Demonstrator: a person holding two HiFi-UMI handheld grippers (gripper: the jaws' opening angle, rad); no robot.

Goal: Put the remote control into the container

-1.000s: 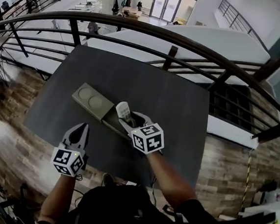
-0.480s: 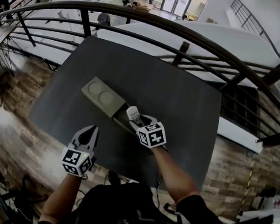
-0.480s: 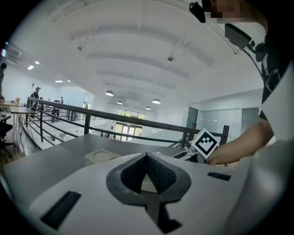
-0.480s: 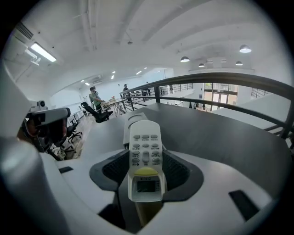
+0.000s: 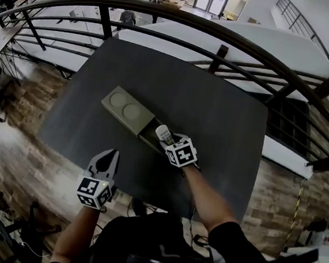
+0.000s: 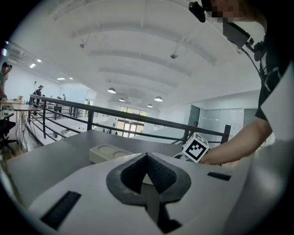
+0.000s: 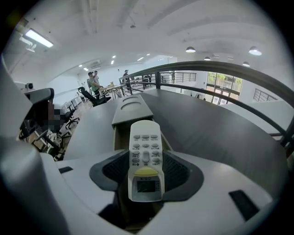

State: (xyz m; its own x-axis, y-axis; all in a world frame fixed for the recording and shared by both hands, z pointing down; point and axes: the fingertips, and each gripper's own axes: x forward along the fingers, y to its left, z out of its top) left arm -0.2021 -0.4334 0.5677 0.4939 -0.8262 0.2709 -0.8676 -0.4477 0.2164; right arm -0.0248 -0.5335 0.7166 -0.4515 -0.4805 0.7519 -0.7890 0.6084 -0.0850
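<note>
One camera, right gripper view, shows remote [image 7: 146,158] buttons.

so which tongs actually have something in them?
The right tongs: shut on the remote control by the container. The left tongs are shut with nothing between them.

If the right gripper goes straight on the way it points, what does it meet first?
Probably the container: the right gripper, shut on the remote control, points along its open compartment, so the remote's tip would likely reach the covered end first. Depth is unclear.
</note>
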